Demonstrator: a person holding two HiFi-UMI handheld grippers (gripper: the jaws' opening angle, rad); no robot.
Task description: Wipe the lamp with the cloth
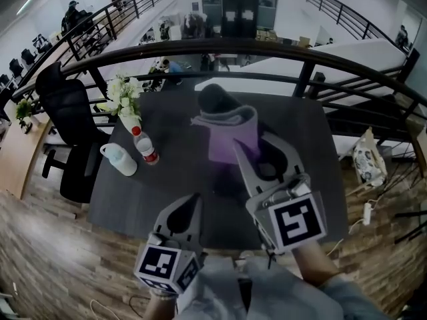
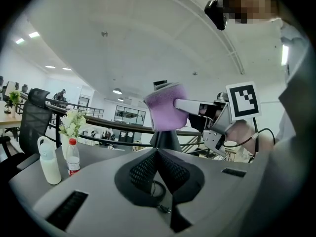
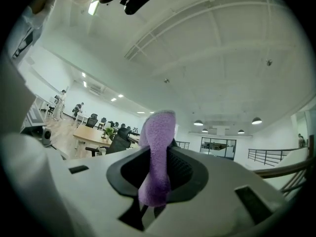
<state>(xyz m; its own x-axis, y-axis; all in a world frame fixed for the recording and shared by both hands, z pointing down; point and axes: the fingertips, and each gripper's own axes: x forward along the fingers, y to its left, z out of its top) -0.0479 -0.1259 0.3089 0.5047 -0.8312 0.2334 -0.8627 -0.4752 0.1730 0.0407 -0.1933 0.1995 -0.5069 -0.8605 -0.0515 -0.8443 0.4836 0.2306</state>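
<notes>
The right gripper (image 1: pixel 250 145) pinches the purple cloth (image 1: pixel 230 139) against the lamp (image 1: pixel 215 99) — largely hidden — the left gripper (image 1: pixel 195 200) closed, empty.

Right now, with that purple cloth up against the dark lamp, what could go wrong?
1. Only the right gripper works, its fingers shut on the cloth. The left gripper hangs back, shut and empty, so a firm wipe might tip the unsteadied lamp, which stands near the far edge of the table.
2. A wide leftward sweep could reach the bottle and flower vase.
</notes>
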